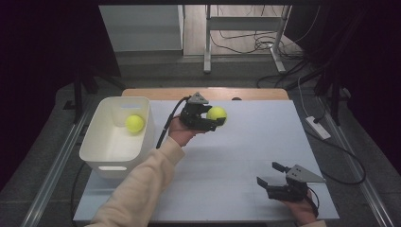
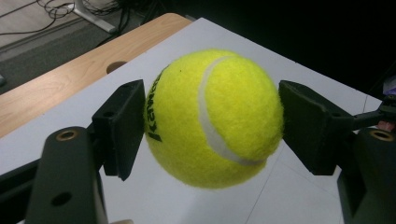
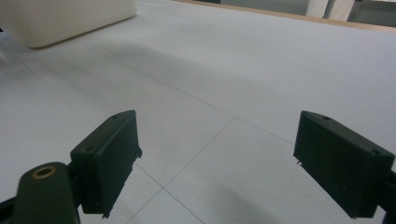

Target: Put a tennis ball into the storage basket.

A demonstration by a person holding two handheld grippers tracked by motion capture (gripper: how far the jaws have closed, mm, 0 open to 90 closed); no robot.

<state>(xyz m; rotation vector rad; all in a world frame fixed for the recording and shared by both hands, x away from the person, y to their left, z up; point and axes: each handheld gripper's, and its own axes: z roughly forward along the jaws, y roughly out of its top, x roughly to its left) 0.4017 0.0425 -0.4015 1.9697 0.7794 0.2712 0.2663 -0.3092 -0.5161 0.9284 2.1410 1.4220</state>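
1. Between the two black pads of the left gripper [image 2: 212, 126], at the middle of the left gripper view, sat a yellow tennis ball [image 2: 215, 119], clamped on both sides and lifted clear of the white table top [image 2: 187, 37] (black lettering ran along its left flank, beside the left pad).
2. From the high view, that left gripper [image 1: 213, 120] showed just above the centre of the frame, with the same tennis ball [image 1: 217, 114] at its right-hand tip and a black cable curving down to the left from its body.
3. Behind it, a cream sleeve [image 1: 137, 189] rose from the bottom edge toward the middle of the frame.
4. Left of the gripper, near but apart, stood a white bin [image 1: 97, 137] at the left of the frame, with a second yellow ball [image 1: 135, 123] lying in its upper right part.
5. At the lower right of the high view, the right gripper [image 1: 270, 174] was held low over the table top [image 1: 265, 127], well apart from the ball, its jaws spread and nothing between them.
6. Looking along the right gripper [image 3: 215, 163] in its own view, the two pads stood wide apart over bare white surface crossed by thin seams, and a corner of the bin [image 3: 60, 18] showed at the upper left.
7. Beyond the white top, a strip of wooden edge [image 1: 203, 93] ran along the far side, and grey floor with desk legs and cables lay at the top of the frame.
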